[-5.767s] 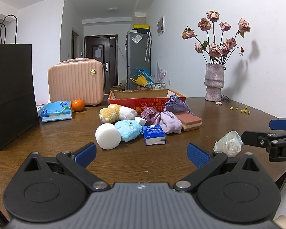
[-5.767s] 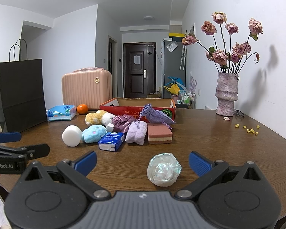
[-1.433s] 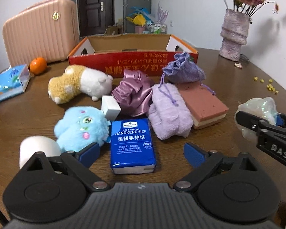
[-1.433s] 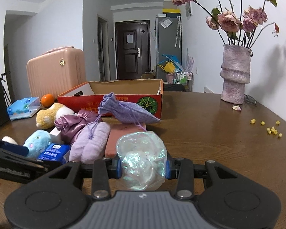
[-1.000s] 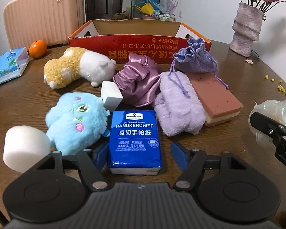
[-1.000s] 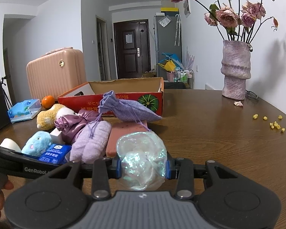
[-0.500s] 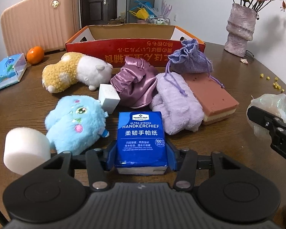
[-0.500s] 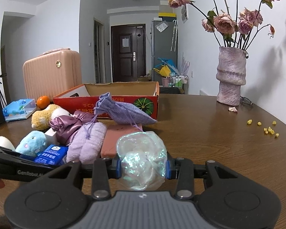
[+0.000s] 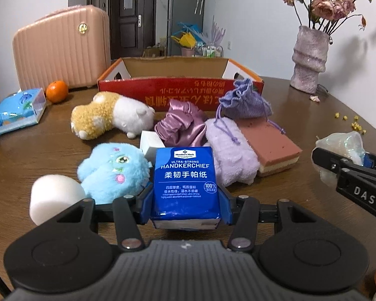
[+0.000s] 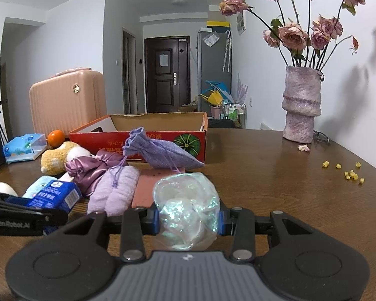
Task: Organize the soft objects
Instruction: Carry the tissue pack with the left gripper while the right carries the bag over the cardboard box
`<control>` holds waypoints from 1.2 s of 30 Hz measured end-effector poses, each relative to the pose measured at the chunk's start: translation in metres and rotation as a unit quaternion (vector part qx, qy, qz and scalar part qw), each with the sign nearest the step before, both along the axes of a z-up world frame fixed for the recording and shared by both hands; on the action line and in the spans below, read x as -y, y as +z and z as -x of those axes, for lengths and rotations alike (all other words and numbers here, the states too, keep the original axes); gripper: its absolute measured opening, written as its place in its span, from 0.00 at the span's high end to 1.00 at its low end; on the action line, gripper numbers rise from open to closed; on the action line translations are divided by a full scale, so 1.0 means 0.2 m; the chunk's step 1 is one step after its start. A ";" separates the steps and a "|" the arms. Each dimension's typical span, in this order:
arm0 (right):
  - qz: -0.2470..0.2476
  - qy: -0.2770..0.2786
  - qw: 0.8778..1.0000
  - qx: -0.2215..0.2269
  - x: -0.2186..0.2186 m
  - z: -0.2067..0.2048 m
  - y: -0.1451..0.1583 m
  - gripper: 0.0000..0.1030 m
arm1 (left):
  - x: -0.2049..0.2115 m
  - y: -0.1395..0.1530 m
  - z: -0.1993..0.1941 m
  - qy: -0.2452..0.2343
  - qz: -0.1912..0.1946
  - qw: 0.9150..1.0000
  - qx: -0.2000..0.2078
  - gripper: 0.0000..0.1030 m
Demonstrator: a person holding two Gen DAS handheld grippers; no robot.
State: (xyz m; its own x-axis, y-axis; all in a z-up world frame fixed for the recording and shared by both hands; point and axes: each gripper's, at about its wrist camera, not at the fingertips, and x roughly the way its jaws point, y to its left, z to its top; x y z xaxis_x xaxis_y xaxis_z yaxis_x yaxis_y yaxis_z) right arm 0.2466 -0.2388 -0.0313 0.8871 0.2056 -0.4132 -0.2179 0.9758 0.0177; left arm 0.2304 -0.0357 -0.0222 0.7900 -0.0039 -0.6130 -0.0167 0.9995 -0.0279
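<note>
- Presently, the blue handkerchief pack (image 9: 185,185) is clamped between the fingers of the left gripper (image 9: 185,207), raised in front of the blue plush (image 9: 112,169) and the white foam ball (image 9: 54,198)
- An iridescent crumpled bag (image 10: 186,210) is pinched by the right gripper (image 10: 188,219), jaws closed against its sides
- Left lying on the wooden table (image 10: 275,175) before the open cardboard box (image 9: 180,85) are the satin pouch (image 9: 180,125), the lilac fluffy towel (image 9: 231,158), the purple drawstring bag (image 9: 244,102) and the pink sponge (image 9: 270,143)
</note>
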 end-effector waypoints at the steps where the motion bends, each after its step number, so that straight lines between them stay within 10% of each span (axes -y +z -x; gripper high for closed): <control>1: 0.002 0.002 1.000 0.001 0.00 0.00 0.00 0.62 | 0.00 0.01 0.01 0.001 -0.003 1.000 0.005 0.49; 36: 0.027 0.026 0.998 0.054 -0.18 -0.20 0.27 0.62 | -0.24 0.42 -0.10 -0.008 -0.028 0.993 0.116 0.49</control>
